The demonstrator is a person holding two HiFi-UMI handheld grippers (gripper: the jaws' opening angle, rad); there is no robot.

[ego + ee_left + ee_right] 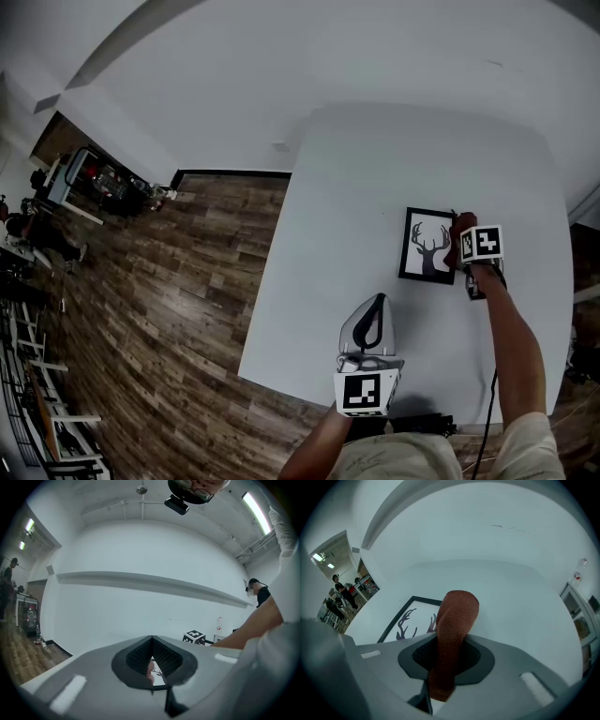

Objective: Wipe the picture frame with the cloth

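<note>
Setting: white rectangular table (319, 281) on a brown wood-plank floor (169, 281), with plain white walls behind.
Landmark: black rectangular picture frame (429, 246) holding a white print of a dark antlered deer head. It lies flat on the table, towards its far right part.
Frame axis: the long side runs away from the person and the short side runs left to right.
Cloth: rust-red knitted cloth (452, 634), folded into a thick strip that sticks out beyond the jaw tips. In the head view the cloth (458, 227) sits at the frame's right edge, either touching it or just above it; I cannot tell which.
Right gripper (447, 656): its jaws are clamped on the cloth strip, with the frame just left of the tips.
Left gripper (377, 302): it is on the near-left side of the frame, well apart from it, with its tips pointing towards the frame. In its own view the ribbed pads (164, 656) meet at the tips and grip nothing. A sliver of the print shows through the wedge behind them.
Key relation: the frame's glass lies to the left of the cloth, so a wipe would likely sweep leftwards across the short side and then work along the long axis.
Nearer tool: the right gripper is by far the nearer. The left looks free to steady the frame's near corner.
Risk: the unheld frame may slide on the smooth table.
Containers: none seen on the table.
</note>
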